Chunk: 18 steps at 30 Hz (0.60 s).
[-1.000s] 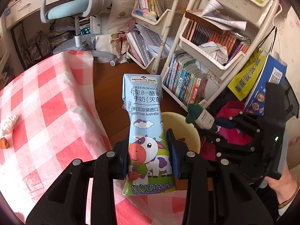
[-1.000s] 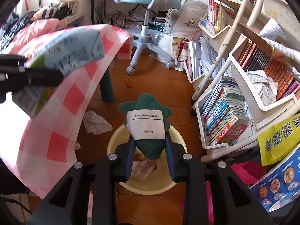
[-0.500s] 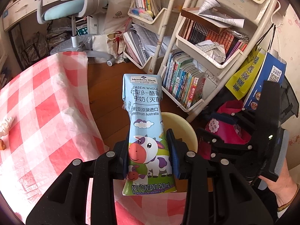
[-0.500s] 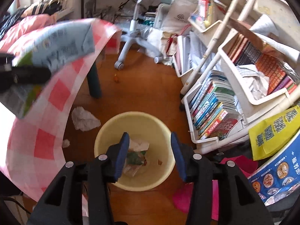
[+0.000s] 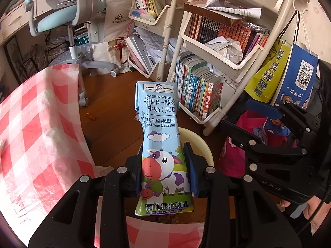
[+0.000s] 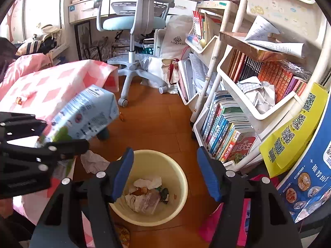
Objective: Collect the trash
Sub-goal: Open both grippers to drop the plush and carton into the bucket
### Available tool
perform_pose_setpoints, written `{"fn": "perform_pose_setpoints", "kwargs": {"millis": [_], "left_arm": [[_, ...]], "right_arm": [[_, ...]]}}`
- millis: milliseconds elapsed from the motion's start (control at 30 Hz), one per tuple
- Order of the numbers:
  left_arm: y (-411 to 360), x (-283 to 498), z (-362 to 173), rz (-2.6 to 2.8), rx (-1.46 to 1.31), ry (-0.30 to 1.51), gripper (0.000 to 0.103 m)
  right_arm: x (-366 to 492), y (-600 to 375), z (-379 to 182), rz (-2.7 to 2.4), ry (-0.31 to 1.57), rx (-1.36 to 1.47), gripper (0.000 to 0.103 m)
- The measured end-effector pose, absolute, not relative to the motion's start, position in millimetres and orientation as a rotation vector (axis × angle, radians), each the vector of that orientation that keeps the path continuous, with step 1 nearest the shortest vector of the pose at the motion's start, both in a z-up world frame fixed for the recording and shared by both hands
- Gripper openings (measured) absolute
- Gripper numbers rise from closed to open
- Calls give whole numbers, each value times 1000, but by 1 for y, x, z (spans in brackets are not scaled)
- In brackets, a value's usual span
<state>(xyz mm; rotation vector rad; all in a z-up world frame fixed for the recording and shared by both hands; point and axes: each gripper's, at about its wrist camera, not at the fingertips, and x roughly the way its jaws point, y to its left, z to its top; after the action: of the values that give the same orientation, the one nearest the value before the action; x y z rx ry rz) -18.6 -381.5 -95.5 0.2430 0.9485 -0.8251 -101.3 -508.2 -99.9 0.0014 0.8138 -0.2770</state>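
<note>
A light-blue milk carton (image 5: pixel 161 144) with a cartoon cow stands upright between the pads of my left gripper (image 5: pixel 165 171), which is shut on it. In the right wrist view the carton (image 6: pixel 86 113) hangs left of and above the yellow bin (image 6: pixel 144 219). My right gripper (image 6: pixel 165 171) hovers over the bin, its jaws opening with nothing between them. Crumpled wrappers and a dark green piece (image 6: pixel 164 193) lie inside the bin. From the left wrist view the bin's rim (image 5: pixel 198 142) shows just behind the carton.
A table with a red-checked cloth (image 5: pixel 31 124) is on the left. White book carts (image 6: pixel 248 103) stand on the right, an office chair (image 6: pixel 134 20) behind. Crumpled paper (image 6: pixel 93 162) lies on the wood floor beside the bin. A pink bag (image 5: pixel 231 155) sits right of the bin.
My right gripper let go of the green plush piece with a white label, which dropped into the bin; its jaws widened and it rose. My left gripper carried the carton toward the bin.
</note>
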Motion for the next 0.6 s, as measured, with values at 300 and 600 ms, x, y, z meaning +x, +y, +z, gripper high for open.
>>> {"fn": "perform_pose_setpoints", "kwargs": {"millis": [300,600], "left_arm": [[-390,-13,-107,-768,217,957,54],[-343,-3,-73,-614,202,835,72]], "right_arm": [[-102,-513,-97,-291,802,41,63],[-92,-485,-87,-251,764,5,68]]}}
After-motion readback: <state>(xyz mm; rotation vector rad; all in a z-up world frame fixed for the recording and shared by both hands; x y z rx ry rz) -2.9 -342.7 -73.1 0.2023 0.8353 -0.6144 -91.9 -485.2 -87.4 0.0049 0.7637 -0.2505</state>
